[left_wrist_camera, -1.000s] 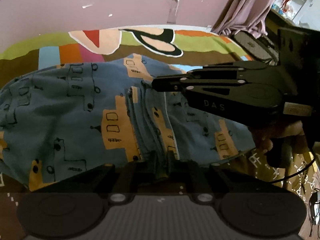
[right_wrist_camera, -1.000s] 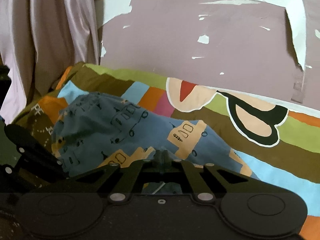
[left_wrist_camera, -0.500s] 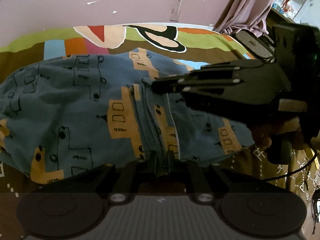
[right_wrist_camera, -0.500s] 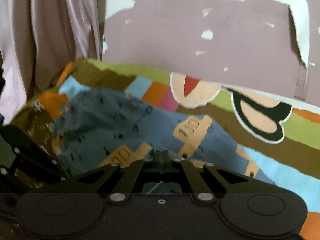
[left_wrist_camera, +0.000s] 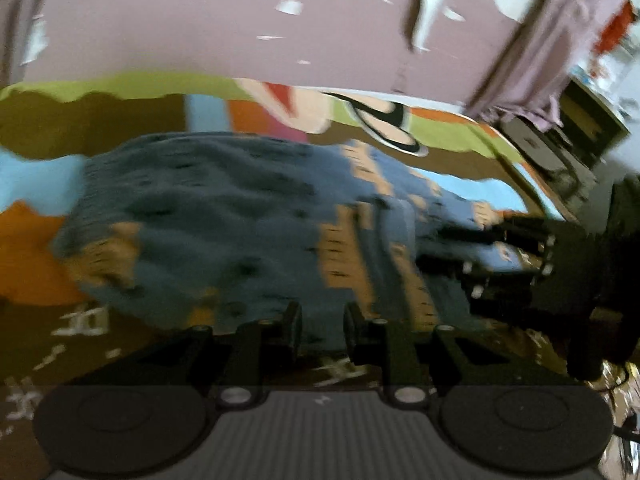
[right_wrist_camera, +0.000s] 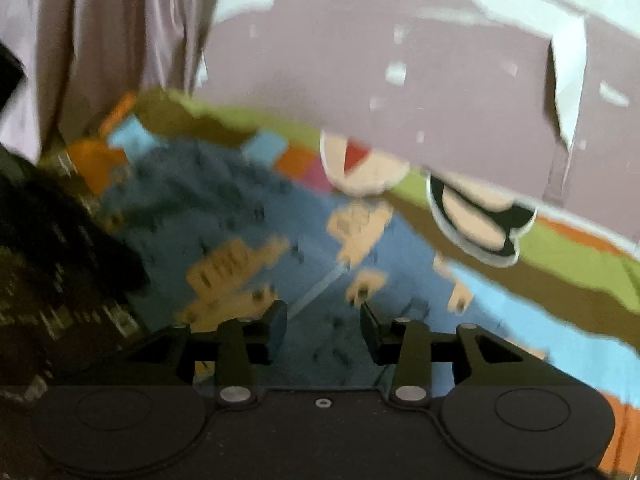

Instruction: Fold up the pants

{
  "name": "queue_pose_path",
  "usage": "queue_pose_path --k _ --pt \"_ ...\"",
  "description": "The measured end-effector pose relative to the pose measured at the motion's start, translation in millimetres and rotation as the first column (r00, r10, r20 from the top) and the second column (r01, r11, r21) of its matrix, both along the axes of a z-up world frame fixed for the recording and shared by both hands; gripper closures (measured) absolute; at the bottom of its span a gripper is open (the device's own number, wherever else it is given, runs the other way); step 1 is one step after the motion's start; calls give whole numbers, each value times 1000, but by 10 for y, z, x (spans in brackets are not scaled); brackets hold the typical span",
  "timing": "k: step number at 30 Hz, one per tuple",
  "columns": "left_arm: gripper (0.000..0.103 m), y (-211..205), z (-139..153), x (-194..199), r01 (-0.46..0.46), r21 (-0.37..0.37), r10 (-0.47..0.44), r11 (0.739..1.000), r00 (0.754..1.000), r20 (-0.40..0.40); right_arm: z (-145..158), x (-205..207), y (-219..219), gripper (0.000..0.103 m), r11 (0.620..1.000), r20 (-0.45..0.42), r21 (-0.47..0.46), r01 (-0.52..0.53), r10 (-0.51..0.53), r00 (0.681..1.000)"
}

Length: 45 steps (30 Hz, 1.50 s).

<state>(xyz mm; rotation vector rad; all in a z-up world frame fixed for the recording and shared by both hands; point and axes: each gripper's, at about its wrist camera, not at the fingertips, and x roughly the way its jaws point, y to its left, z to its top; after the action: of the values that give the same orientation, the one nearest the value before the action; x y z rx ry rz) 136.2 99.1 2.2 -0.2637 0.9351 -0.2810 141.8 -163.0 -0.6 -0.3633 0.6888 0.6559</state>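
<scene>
The blue pants (left_wrist_camera: 224, 216) with orange prints lie folded in a bundle on the striped bedspread (left_wrist_camera: 100, 120). Both views are blurred by motion. My left gripper (left_wrist_camera: 322, 330) sits at the bundle's near edge. Its jaws are opening, a clear gap shows between the fingers, and the pads no longer pinch the cloth. My right gripper (left_wrist_camera: 512, 256) is the dark shape over the bundle's right end. In the right wrist view, the right gripper (right_wrist_camera: 323, 324) hangs just above the pants (right_wrist_camera: 240, 236). Its jaws are opening wide with only cloth below them. The left gripper (right_wrist_camera: 60, 264) shows dark at the left.
A mauve wall (left_wrist_camera: 200, 20) with peeling paint rises behind the bed. A pale curtain (right_wrist_camera: 100, 40) hangs at the bed's end, with dark furniture (left_wrist_camera: 580, 140) beside it. The bedspread (right_wrist_camera: 560, 264) stretches beyond the pants on every side.
Both grippers were shut on the pants' cloth; now both sets of jaws have parted and let it go. Both views have swung sideways and blurred, and the pants rest lower on the bed.
</scene>
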Motion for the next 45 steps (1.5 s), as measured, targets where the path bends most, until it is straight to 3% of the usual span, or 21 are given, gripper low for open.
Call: queue_pose_path --k 3,4,5,7,10,13,16,19,25,27,29,31,32,34,36,37,38,39,42,45 --pt "58 140 -28 -80 -67 -9 67 998 998 -2 8 -23 -9 56 997 27 51 53 -54 998" --pt "40 177 -37 -112 -82 -11 82 997 997 4 38 -54 -20 51 995 49 72 72 -76 996" --pt "25 210 -34 -155 -95 -13 95 995 995 16 73 -103 -26 38 991 86 92 99 -107 991" --pt "15 273 -18 -244 -117 -12 118 993 991 56 121 -168 -3 27 983 153 130 129 -149 977" --pt "11 354 3 -370 -179 31 174 983 979 107 138 -147 114 29 976 230 122 178 -202 952" --pt "10 459 -9 -413 -249 47 243 967 964 107 88 -65 242 32 971 270 76 226 -238 933" --pt "10 603 -45 -374 -321 19 319 947 946 63 -39 98 326 32 968 203 25 251 -250 947" --pt "7 726 -50 -334 -378 -32 380 925 924 47 -64 124 306 31 960 184 63 274 -281 942" --pt "5 1055 -79 -207 -452 -172 465 875 884 48 31 -59 209 26 951 227 137 278 -303 925" --pt "8 1178 -141 -141 -451 -264 474 853 880 27 67 -104 150 22 948 231 166 270 -303 924" --pt "19 1273 -232 -75 -471 -329 493 818 870 -22 96 -123 109 21 946 228 184 268 -306 924" --pt "33 1313 -313 -16 -505 -321 512 802 856 -68 114 -135 88 21 943 219 198 267 -308 926" --pt "41 1299 -332 8 -514 -292 516 806 853 -76 124 -139 83 21 942 215 203 268 -309 926" --pt "46 1248 -312 38 -501 -227 502 835 863 -58 138 -153 77 21 941 212 209 266 -309 927" --pt "46 1175 -259 38 -477 -155 479 865 877 -27 136 -171 79 21 943 212 208 262 -304 929" --pt "38 1139 -229 21 -472 -127 474 873 880 -12 132 -181 79 21 943 213 205 261 -303 929" --pt "22 1101 -194 -16 -476 -98 478 874 878 6 127 -188 79 21 944 210 203 260 -302 930" --pt "18 1069 -157 -69 -492 -73 495 868 868 32 120 -191 77 21 945 206 201 260 -300 931" --pt "23 979 -24 -215 -522 -41 522 852 840 147 89 -213 73 21 944 197 196 264 -302 933" --pt "32 898 46 -218 -478 -62 480 876 855 195 64 -239 74 21 945 190 198 261 -298 935"
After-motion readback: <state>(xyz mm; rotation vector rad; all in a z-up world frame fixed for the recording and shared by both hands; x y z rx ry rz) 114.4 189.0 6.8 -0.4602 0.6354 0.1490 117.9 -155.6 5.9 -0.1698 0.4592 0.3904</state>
